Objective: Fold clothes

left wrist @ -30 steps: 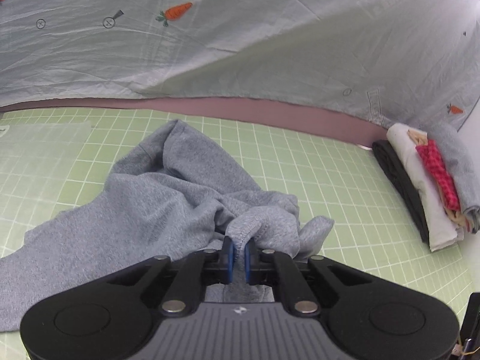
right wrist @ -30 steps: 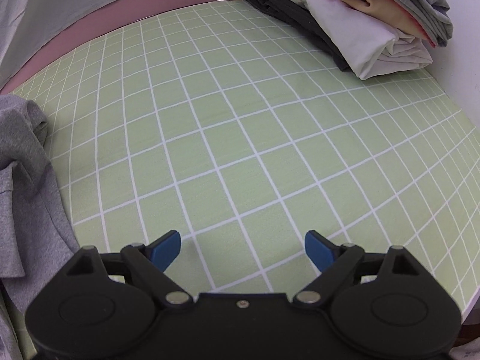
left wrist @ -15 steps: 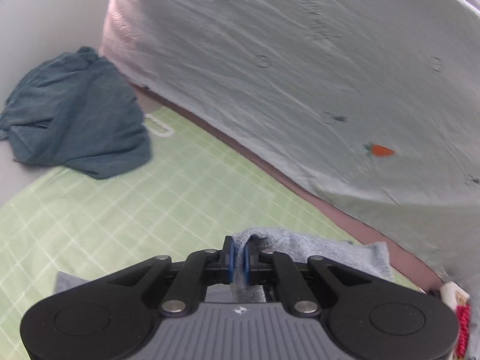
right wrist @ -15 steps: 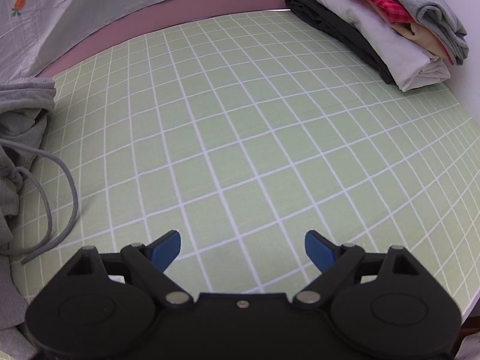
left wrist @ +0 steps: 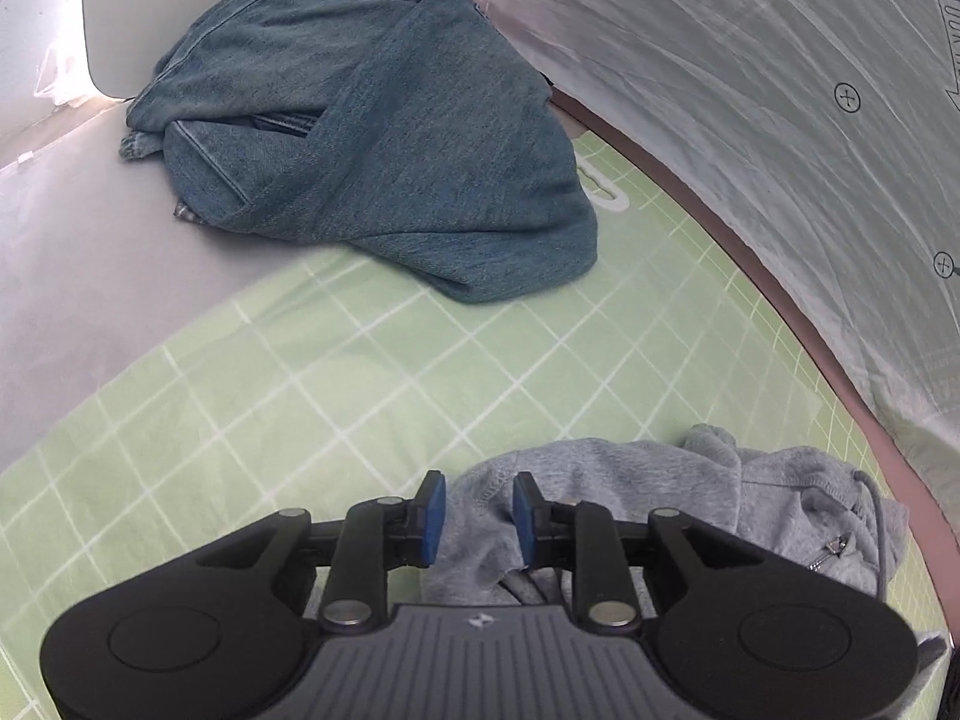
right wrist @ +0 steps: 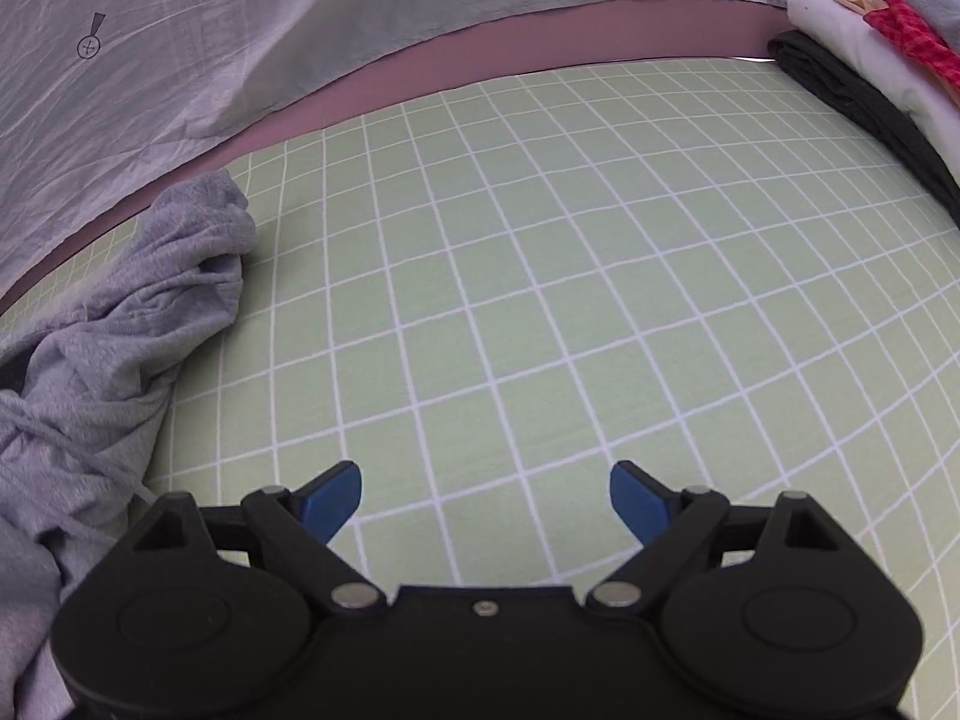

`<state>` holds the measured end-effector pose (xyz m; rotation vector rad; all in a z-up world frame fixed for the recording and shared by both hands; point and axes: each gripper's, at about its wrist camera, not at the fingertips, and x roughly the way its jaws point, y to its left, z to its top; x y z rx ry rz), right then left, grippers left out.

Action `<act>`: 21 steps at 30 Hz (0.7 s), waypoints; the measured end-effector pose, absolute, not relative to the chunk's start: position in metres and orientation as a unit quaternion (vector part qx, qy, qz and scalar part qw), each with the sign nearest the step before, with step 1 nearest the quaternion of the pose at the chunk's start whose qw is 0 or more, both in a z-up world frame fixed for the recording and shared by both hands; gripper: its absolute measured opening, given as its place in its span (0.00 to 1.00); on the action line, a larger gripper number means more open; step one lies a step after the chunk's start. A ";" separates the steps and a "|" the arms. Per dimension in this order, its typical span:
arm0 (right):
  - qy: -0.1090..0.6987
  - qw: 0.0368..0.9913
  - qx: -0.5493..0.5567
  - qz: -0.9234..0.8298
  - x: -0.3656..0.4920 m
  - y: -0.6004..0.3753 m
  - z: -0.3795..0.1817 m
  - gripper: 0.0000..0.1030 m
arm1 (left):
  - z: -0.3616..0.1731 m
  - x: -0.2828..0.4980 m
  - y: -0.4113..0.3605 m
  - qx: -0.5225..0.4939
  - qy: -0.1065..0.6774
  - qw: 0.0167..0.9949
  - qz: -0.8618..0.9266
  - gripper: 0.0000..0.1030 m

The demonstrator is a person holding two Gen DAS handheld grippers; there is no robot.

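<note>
Soft, limp grey hoodie (left wrist: pixel 606 498) lay crumpled on the green grid mat (left wrist: pixel 372 372); left claw (left wrist: pixel 474 507), jaws just parting, loosely straddled its hem, the best hold; right claw (right wrist: pixel 485 501) gaped empty beside it

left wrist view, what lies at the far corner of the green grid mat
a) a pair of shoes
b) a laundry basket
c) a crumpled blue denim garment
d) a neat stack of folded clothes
c: a rumpled blue denim garment sits in a heap half on the green grid mat's far edge, unfolded.

The left gripper (left wrist: pixel 474 507) just opened, releasing the grey hoodie (left wrist: pixel 600 498).
</note>
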<state>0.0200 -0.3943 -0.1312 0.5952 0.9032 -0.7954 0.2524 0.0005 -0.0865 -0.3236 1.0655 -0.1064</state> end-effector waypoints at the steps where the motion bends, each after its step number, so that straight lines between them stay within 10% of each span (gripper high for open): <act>1: 0.417 0.783 0.279 -0.368 0.027 -0.393 -0.131 0.88 | -0.082 0.253 -0.002 -0.148 0.501 0.851 -0.058 0.36; 13: 0.436 0.778 0.272 -0.362 0.025 -0.381 -0.136 0.88 | -0.089 0.242 -0.060 -0.143 0.565 0.797 -0.160 0.57; 15: 0.436 0.774 0.278 -0.365 0.020 -0.385 -0.138 0.88 | -0.100 0.238 -0.062 -0.136 0.576 0.791 -0.155 0.44; 17: 0.437 0.772 0.279 -0.367 0.017 -0.387 -0.140 0.88 | -0.107 0.236 -0.058 -0.135 0.580 0.789 -0.152 0.10; 21: 0.436 0.769 0.285 -0.371 0.013 -0.393 -0.141 0.88 | -0.097 0.240 -0.039 -0.129 0.550 0.815 -0.128 0.03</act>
